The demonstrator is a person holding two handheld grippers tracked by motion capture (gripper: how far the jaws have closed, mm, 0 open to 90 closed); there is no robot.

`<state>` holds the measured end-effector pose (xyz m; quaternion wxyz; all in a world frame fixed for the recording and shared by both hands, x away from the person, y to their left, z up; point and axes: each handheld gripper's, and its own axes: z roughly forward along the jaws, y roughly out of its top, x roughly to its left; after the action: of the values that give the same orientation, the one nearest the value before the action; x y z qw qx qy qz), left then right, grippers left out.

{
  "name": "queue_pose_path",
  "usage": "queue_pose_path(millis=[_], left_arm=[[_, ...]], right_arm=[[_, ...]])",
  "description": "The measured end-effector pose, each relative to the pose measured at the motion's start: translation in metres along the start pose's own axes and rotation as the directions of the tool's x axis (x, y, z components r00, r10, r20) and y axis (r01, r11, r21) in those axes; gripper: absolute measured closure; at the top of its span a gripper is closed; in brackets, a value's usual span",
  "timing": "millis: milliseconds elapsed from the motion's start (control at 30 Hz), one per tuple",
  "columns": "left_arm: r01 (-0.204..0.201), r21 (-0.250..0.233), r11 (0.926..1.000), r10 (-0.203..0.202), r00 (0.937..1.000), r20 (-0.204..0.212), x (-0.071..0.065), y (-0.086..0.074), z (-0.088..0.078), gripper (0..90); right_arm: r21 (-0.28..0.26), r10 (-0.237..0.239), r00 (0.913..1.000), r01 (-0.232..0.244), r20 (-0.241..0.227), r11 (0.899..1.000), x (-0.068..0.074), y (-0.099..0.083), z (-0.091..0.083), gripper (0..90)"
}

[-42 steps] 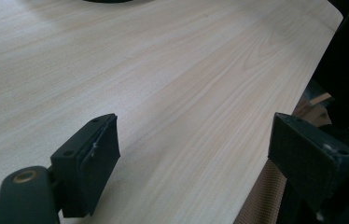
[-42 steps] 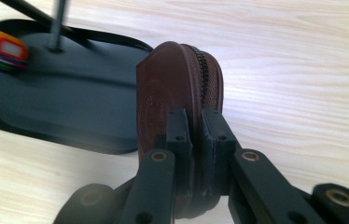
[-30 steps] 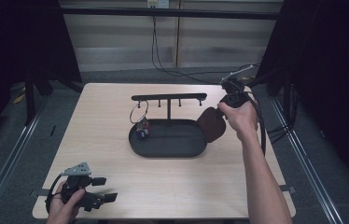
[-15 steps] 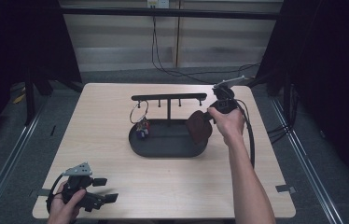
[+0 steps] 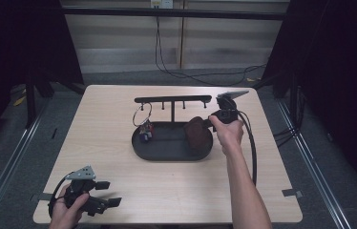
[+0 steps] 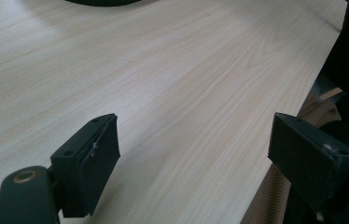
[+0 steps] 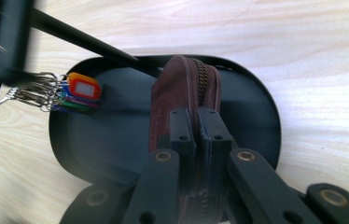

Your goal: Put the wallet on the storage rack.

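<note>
A brown zip pouch (image 5: 196,134) stands on edge at the right end of the black oval tray (image 5: 167,153); whether it touches the tray floor I cannot tell. My right gripper (image 5: 207,124) is shut on the pouch's zipped edge (image 7: 182,84), its jaws (image 7: 196,116) pressed close together on it. A key ring with coloured tags (image 5: 144,130) hangs from the black hook rack (image 5: 173,99) over the tray's left end, and the tags (image 7: 77,91) are orange, blue and green. My left gripper (image 5: 110,193) rests open at the table's near left corner, with bare wood between its jaws (image 6: 196,140).
The light wooden table (image 5: 119,114) has its near edge just beside my left gripper. The rack's upright post (image 5: 173,112) stands close behind the pouch. A black cable (image 5: 252,143) trails from my right gripper along the forearm.
My right hand has come down and to the left with the pouch, from beside the tray's right rim to over its right end. The left gripper has stayed where it was.
</note>
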<state>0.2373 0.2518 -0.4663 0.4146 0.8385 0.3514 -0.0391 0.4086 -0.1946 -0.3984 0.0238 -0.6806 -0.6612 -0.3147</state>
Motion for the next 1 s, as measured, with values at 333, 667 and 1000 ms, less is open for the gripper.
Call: queue_pose_path(millis=[333,667,1000], left_arm=[[-0.002,-0.004,1.0000,0.002,1.0000,0.002,0.000,0.000,0.000,16.3],[-0.014,0.004,0.9999,0.014,0.9999,-0.001,-0.001,0.000,0.000,16.3],[-0.012,0.005,0.9999,0.012,0.9999,0.002,-0.001,0.000,0.001,16.3]], right_arm=[[-0.019,0.000,0.9989,-0.001,-0.047,1.000,-0.004,-0.006,0.021,84.9],[-0.004,-0.014,0.9999,0.014,0.005,1.000,-0.010,-0.015,0.033,82.8],[-0.017,-0.011,0.9988,0.012,0.047,1.000,-0.017,-0.019,0.035,77.5]])
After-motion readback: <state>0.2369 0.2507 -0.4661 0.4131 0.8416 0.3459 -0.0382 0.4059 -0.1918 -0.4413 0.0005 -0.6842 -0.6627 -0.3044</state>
